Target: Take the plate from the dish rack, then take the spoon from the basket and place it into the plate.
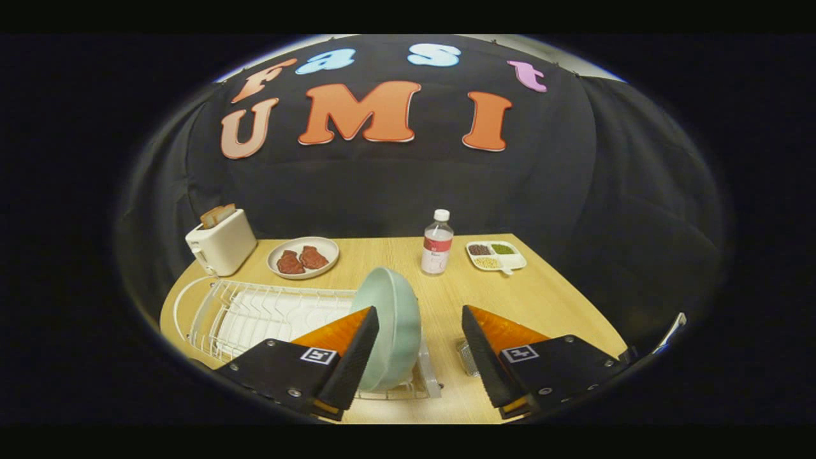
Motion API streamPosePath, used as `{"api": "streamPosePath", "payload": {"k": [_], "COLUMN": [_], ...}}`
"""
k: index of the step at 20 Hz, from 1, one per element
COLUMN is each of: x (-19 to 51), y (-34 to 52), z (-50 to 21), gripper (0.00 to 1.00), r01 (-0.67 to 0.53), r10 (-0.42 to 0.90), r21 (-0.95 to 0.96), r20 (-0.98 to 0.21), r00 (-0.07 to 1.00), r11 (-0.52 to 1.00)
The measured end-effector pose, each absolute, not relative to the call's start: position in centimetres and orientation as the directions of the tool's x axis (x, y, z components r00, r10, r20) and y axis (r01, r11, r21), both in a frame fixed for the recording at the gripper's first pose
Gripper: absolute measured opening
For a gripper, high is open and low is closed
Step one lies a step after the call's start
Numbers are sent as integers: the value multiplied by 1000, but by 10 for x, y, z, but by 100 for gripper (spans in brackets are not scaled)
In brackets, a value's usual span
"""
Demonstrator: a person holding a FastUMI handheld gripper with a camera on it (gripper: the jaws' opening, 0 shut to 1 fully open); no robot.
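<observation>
A pale green plate [390, 325] stands on edge at the right end of the white wire dish rack [255, 312]. My gripper [419, 319] is open. Its left finger [354, 354] lies right against the plate's near face, and the right finger [481, 357] is well clear of the plate, over bare table. The plate's rim sits in the gap beside the left finger, not pressed from both sides. Behind the right finger a small piece of a wire mesh basket [467, 357] peeks out; the spoon is hidden.
On the wooden table [548, 299] beyond the rack stand a white toaster [221, 242] with toast, a plate with two red pieces [303, 257], a clear bottle [437, 243] and a small divided tray [495, 255] of grains. The table's right edge drops off near the tray.
</observation>
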State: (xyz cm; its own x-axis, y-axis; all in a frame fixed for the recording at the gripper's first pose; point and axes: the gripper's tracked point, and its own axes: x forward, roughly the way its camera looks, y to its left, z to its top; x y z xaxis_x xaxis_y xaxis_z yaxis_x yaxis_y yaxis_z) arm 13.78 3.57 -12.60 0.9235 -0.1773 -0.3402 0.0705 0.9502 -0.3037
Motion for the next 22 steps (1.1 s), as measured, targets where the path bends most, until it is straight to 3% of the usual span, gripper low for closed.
{"api": "streamPosePath", "payload": {"k": [3,6,10,22], "x": [144,145,147,142], "y": [32,35,30,26], "z": [-135,-136,-134,-116], "gripper": [62,29,15,10], "r01": [88,106,160,227], "r10": [-211,-232,-282,-337], "r21": [-328,-333,-337,-360], "r20": [-361,-366,-354,-278], "r00": [908,901,892,900], "r11": [941,937,928,905]}}
